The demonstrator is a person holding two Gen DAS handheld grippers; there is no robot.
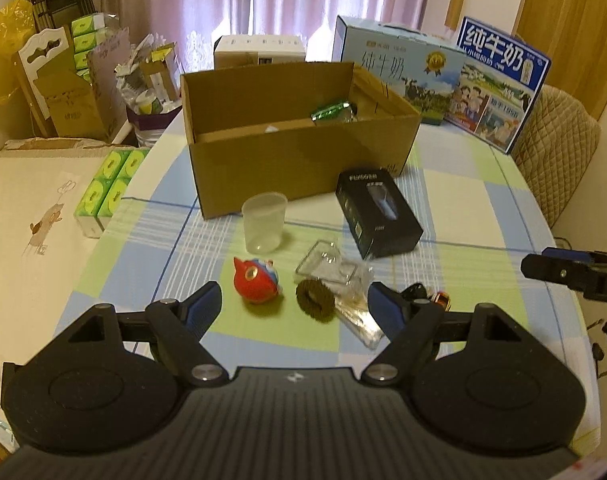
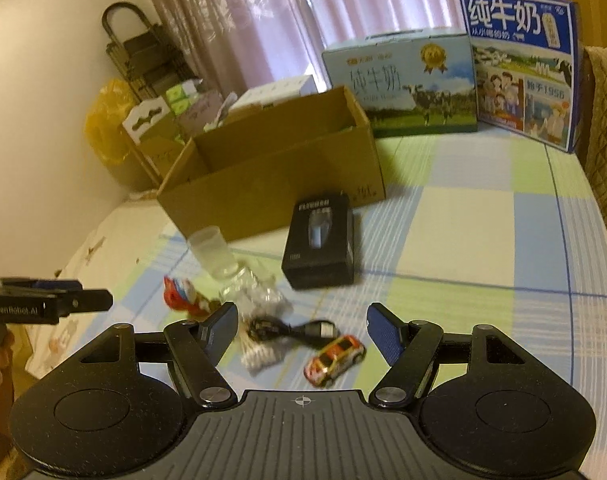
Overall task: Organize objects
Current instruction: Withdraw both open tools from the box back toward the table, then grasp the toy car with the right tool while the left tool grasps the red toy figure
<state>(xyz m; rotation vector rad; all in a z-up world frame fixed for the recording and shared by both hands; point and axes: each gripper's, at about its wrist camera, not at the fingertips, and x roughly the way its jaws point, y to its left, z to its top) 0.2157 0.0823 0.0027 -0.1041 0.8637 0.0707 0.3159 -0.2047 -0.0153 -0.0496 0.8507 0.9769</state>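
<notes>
1. Left wrist view: the left gripper [image 1: 293,308] hung with its jaws spread and nothing between the pads. Just ahead of the gap lay the red toy [image 1: 256,282], rounded and glossy, and beside it a dark ridged ring [image 1: 314,297].
2. The toy sat nearer the left blue pad, the ring nearer the middle. A crinkled clear plastic packet [image 1: 335,276] ran lengthwise toward the right pad.
3. Farther on stood a frosted plastic cup [image 1: 263,222], upright, and a black carton [image 1: 377,213] lying flat. Behind both sat the open cardboard box [image 1: 299,148] with a green item inside, likely the place for the clutter.
4. Right wrist view: the right gripper [image 2: 301,332] was also spread and empty. The toy car [image 2: 334,359], shiny orange and white, lay in the gap, closer to the right pad, its long axis slanted across the jaws.
5. A coiled black cable [image 2: 291,330] lay just beyond the car, touching a pale packet [image 2: 259,354].
6. I judge the right hand best placed for the car and the left for the red toy; a wrist roll would probably help square the pads to the car's sides.
7. The checked tablecloth [image 2: 483,240] looked smooth.
</notes>
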